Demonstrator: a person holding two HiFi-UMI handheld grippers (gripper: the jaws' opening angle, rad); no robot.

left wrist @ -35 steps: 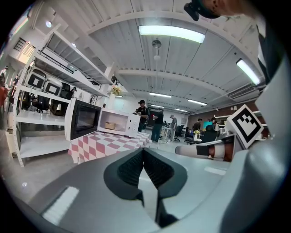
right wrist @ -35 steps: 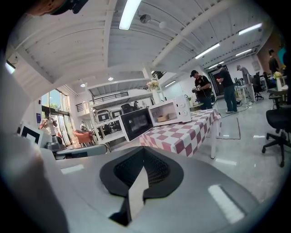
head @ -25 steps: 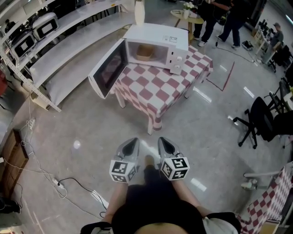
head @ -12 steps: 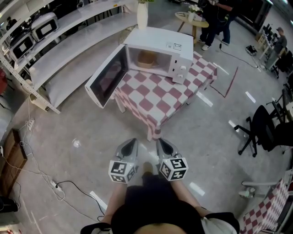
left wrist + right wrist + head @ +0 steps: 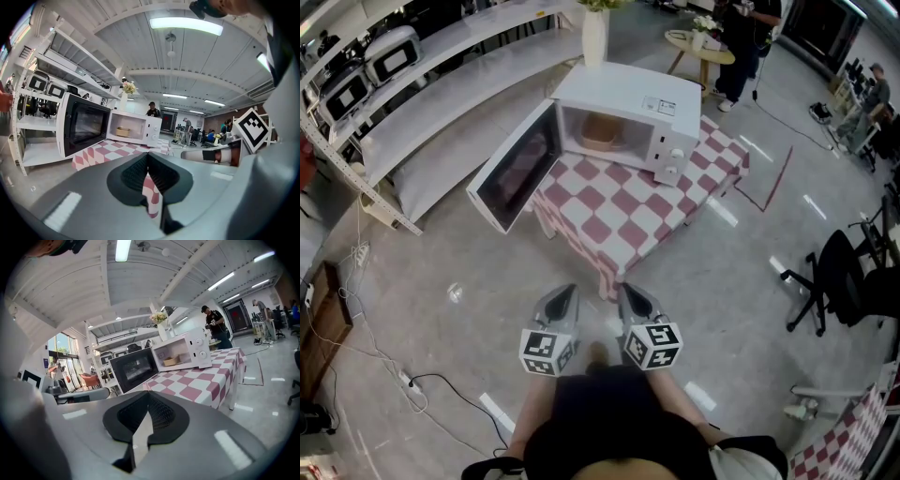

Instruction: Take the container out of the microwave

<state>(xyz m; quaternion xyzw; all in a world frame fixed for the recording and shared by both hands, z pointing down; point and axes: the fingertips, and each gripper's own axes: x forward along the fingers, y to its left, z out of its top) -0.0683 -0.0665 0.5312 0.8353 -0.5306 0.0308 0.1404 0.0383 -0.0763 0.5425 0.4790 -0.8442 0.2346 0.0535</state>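
A white microwave point(image 5: 623, 94) stands on a red-and-white checked table point(image 5: 623, 220), its door point(image 5: 516, 169) swung wide open to the left. Inside sits a tan container point(image 5: 600, 134), also seen in the left gripper view point(image 5: 123, 131) and the right gripper view point(image 5: 171, 361). My left gripper point(image 5: 565, 292) and right gripper point(image 5: 630, 291) are held side by side over the floor, short of the table's near corner. Both point toward the microwave point(image 5: 140, 127) point(image 5: 185, 351). Both are shut with nothing between the jaws.
Long white shelves point(image 5: 441, 94) with more microwaves run along the left. A white vase point(image 5: 594, 33) stands behind the microwave. People stand by a round table point(image 5: 698, 42) at the back. An office chair point(image 5: 839, 272) is at the right, and a cable point(image 5: 403, 380) lies on the floor at the left.
The table and microwave have come closer and lower in the head view as the person walks toward them. Both grippers stay shut, side by side.
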